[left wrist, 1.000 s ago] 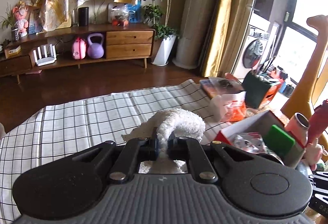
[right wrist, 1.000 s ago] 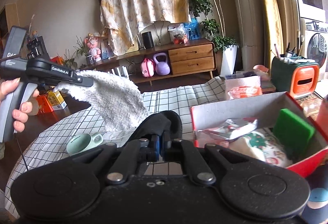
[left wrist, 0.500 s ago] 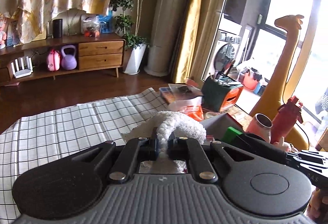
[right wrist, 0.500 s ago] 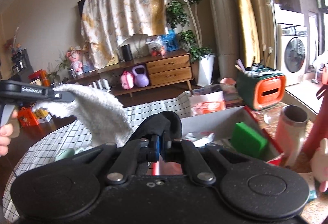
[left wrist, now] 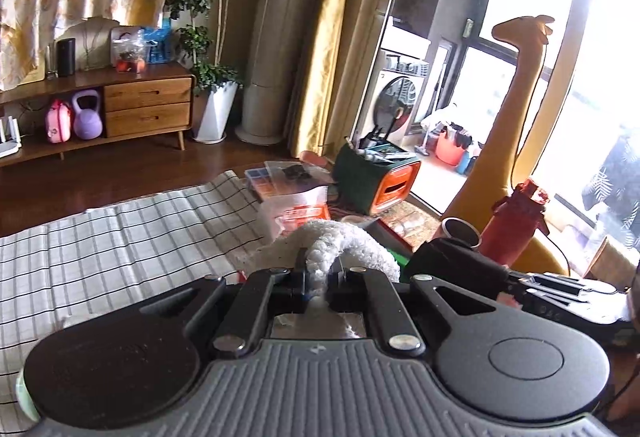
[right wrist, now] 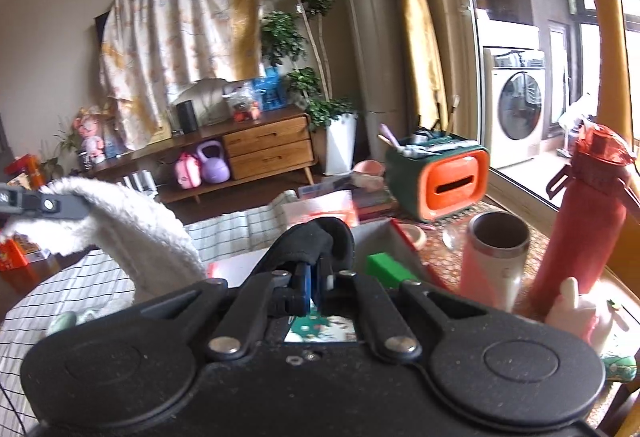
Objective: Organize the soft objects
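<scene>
fluffy white cloth (left wrist: 340,241), matt black fabric (right wrist: 316,241)

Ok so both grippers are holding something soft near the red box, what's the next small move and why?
Probably carry both a little further until they hang over the open red box, then let go. The left gripper is shut on the white fluffy cloth and the right gripper on a black fabric piece, both off the checked tablecloth, with the box just ahead.
</scene>
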Available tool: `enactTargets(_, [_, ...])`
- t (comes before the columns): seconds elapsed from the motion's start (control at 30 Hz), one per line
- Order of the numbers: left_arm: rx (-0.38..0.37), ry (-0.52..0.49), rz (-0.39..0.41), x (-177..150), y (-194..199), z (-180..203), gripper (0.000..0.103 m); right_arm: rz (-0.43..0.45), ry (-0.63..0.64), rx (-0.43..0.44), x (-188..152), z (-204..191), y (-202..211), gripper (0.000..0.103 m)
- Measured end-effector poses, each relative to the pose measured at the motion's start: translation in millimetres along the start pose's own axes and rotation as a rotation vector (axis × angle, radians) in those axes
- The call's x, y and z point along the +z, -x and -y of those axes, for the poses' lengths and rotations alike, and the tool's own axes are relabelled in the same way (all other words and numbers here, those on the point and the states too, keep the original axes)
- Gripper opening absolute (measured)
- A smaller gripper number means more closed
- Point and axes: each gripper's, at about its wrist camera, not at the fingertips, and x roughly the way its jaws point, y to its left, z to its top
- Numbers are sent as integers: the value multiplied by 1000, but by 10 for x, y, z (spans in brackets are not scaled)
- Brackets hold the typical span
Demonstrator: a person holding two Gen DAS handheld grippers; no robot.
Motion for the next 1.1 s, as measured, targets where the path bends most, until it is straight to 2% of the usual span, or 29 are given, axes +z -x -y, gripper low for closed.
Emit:
enactTargets(0.53, [-31,-2,-53,-24,-812,472,7,-62,-46,-69,-192,453,-479,2])
enactTargets(0.8, [-11,18,-102,-105,-1243,440,7,-76,-18,-73,-242,512,-716,3])
enactTargets(1.1, [22,25,-190,-411,-1638,310,7,-96,46,-47,-396,363,-953,3])
